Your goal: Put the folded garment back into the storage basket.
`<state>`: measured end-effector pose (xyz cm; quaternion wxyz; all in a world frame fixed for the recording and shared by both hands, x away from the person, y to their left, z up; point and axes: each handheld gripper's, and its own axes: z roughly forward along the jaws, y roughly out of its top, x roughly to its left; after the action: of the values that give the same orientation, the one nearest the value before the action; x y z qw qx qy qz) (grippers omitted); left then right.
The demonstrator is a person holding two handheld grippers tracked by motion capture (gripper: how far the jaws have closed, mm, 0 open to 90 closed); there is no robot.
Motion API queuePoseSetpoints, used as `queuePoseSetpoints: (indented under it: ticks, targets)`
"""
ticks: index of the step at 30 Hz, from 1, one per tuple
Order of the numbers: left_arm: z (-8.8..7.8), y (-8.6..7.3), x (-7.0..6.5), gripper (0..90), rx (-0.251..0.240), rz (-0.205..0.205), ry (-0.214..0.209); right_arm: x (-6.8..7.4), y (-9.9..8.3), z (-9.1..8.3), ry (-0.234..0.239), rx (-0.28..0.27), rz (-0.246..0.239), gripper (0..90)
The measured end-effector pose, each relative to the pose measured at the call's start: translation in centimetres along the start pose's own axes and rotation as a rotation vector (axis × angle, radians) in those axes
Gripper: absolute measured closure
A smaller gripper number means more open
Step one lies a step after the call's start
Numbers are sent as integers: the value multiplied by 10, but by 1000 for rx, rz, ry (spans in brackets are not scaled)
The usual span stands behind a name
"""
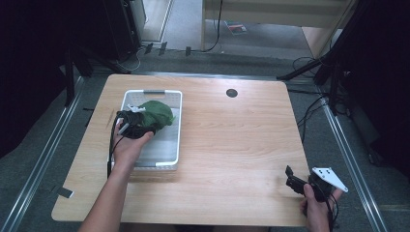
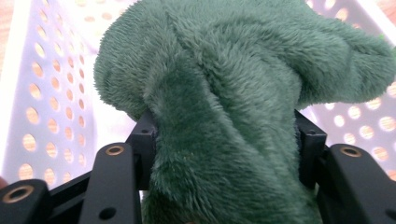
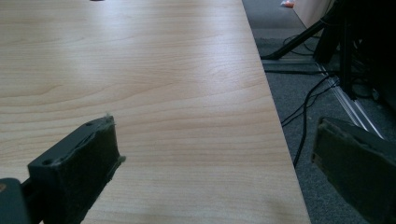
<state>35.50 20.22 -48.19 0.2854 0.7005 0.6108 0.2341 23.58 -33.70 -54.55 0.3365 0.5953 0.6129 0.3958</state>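
With my left gripper (image 1: 140, 126) clamped on the green plush cloth (image 2: 224, 93) over the white basket (image 1: 180, 126), I spread the jaws fully so it drops inside.

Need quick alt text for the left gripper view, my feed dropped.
A fuzzy green cloth bulges up between the left gripper's two black jaws, which flank it on either side. Behind it is the white perforated basket, with wood showing through its holes.

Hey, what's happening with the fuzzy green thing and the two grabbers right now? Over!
Left gripper over white basket, green plush cloth between its jaws. Right gripper open, empty, at table's near right corner. Nothing in the way.
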Motion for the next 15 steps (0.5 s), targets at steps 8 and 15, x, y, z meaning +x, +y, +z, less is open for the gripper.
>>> queuePoseSetpoints:
  ticks: [8, 15]
  targets:
    - [-1, 1, 4, 141, 14, -40, 5, 0, 0, 0, -1, 0, -1, 9]
    - [-8, 0, 7, 66, -22, -53, -37, 0, 0, 0, -4, 0, -2, 9]
